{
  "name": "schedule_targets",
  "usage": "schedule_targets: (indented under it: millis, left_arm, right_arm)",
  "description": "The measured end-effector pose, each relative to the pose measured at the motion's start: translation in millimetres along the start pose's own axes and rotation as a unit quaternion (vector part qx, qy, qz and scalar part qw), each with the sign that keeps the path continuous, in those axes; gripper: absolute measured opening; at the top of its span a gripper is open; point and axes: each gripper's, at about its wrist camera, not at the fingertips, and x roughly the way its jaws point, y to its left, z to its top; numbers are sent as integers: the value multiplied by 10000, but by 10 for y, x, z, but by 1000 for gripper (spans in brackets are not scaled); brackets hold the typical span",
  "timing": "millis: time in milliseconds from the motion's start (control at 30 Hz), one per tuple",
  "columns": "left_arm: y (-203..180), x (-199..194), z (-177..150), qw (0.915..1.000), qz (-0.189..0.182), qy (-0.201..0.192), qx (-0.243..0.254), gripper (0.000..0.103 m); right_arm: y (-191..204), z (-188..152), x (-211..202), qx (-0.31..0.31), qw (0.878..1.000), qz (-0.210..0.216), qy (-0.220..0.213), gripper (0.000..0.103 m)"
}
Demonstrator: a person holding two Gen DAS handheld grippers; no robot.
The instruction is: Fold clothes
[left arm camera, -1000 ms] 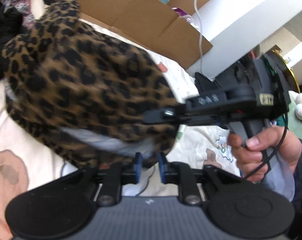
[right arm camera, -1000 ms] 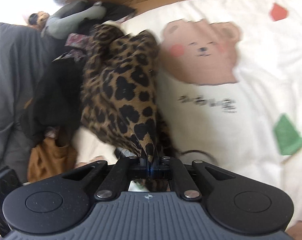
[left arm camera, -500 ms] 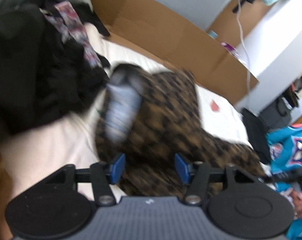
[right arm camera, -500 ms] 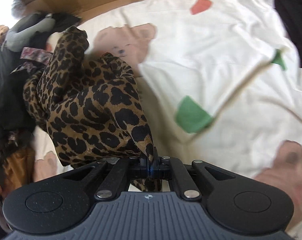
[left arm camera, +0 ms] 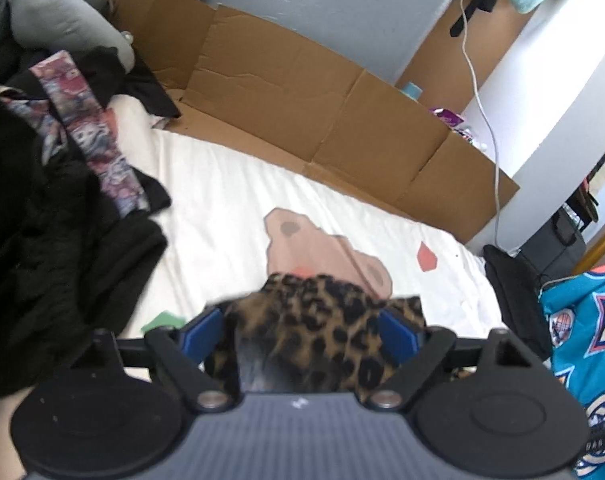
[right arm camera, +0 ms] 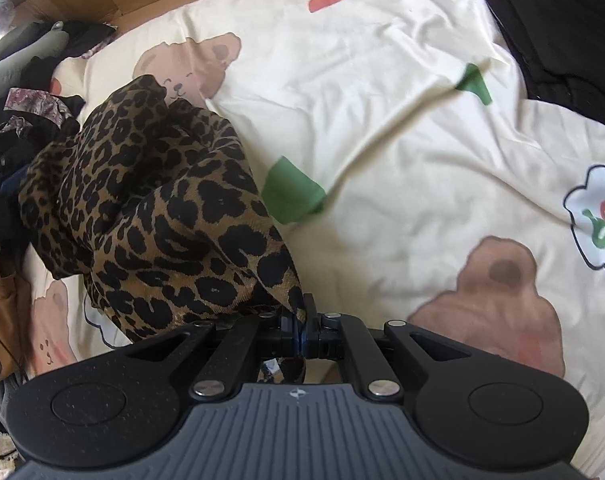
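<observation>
Leopard garment (right arm camera: 150, 216) pinched in clenched right fingers (right arm camera: 292, 320), bunched loose between spread left fingers (left arm camera: 202, 330).

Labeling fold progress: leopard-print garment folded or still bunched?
Bunched, not folded. The leopard-print garment lies in a crumpled heap on the bear-print sheet, one edge pinched in the right tool.

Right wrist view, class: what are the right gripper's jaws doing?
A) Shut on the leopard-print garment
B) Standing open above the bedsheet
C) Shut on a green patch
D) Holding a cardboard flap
A: the right gripper has its jaws shut on an edge of the leopard-print garment.
</observation>
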Motion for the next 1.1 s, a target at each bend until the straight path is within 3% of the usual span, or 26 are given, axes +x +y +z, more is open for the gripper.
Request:
schedule_targets:
  millis: [300, 367, 433, 500, 600, 633, 667, 867, 1100]
  left_arm:
    - [260, 323, -51, 9992, 104, 341, -162, 90]
    - [301, 387, -101, 9988, -126, 439, -170, 89]
    - [336, 433, -127, 9982, -280, 493, -200, 87]
    - [364, 472, -142, 9976, -372, 541, -226, 81]
    - [360, 465, -121, 9973, -452, 528, -230, 48]
    - [348, 453, -117, 9972, -484, 544, -174, 29]
    - [336, 439, -115, 9969, -514, 579, -111, 22]
    - [232, 121, -165, 9980, -305, 516, 207, 13]
    - [274, -408, -280, 9989, 87, 448, 134, 11]
  right_arm:
    - [-92, 27, 38, 47, 9999, -14, 92, 1]
    - [-108, 29, 9, 78, 9999, 74, 72, 4]
    - [-116, 40, -23, 94, 9998, 195, 32, 15]
    - [-100, 76, -84, 82, 9993, 358, -101, 54]
    - [-61, 162, -178, 63, 9975, 623, -342, 61]
    - [-55, 209, -173, 98, 9969, 676, -388, 61]
    - [-51, 259, -163, 135, 9963, 727, -431, 62]
    - [61, 643, 9, 196, 9949, 855, -494, 62]
    - [391, 923, 380, -572, 9973, 410, -187, 61]
